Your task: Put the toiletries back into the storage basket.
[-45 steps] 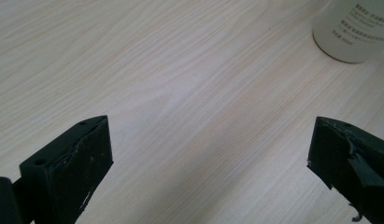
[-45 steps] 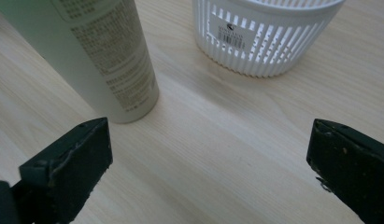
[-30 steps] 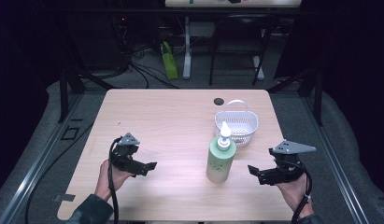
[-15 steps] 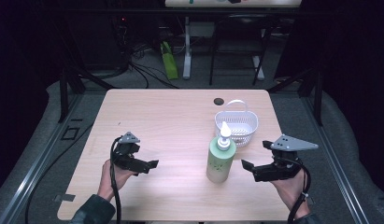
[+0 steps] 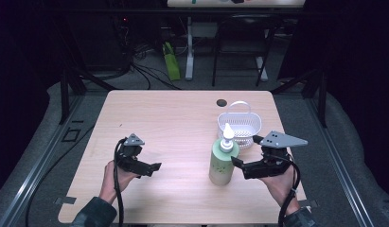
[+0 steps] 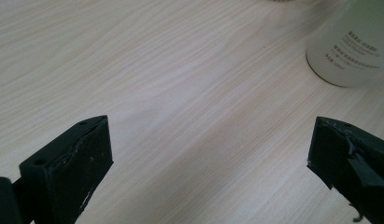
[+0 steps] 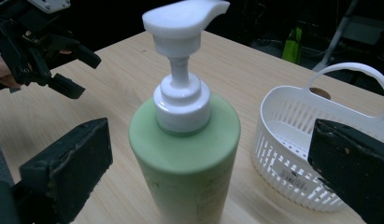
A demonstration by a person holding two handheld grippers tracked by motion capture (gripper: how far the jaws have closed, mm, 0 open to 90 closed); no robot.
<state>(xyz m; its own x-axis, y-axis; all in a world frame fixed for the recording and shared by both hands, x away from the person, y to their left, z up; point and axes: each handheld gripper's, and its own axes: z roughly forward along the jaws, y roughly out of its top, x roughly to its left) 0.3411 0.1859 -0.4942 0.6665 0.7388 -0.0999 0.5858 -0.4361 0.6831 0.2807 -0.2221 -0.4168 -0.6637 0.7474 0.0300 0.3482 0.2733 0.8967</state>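
A tall pale green plastic pump bottle with a white dispenser head stands upright on the right half of a light wooden table. In the right gripper view the bottle rises between the two black jaws, which stand wide apart on either side without touching it. The right tool, open, sits just beside the bottle on its right. Just behind the bottle stands a white slotted plastic basket with an arched handle. Well apart on the table's left half, the left tool points toward the bottle, its jaws spread and holding nothing.
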